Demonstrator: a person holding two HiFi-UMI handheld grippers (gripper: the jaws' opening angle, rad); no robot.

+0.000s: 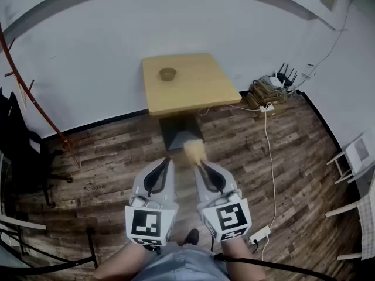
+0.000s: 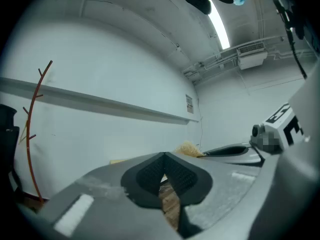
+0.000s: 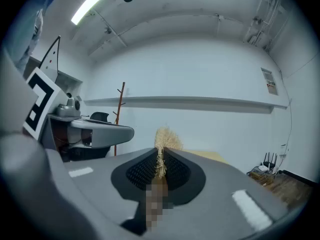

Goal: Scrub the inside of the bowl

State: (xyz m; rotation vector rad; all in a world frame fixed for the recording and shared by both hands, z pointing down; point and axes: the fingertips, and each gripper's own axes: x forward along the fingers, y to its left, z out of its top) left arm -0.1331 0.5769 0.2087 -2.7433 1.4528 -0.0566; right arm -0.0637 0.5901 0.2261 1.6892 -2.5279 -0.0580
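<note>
While clamped, one brush (image 3: 163,136), seemingly one bowl (image 1: 168,74)

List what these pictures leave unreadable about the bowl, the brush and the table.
- Bowl: too small and far in the head view to see inside.
- Brush: handle covered by a mosaic patch in the right gripper view; in the head view the right hand-held gripper hides it.
- Table: nearly all hidden behind the left hand-held gripper in its own view.

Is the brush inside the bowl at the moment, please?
No, the right tongs hold the brush over the floor, far from the bowl.
</note>
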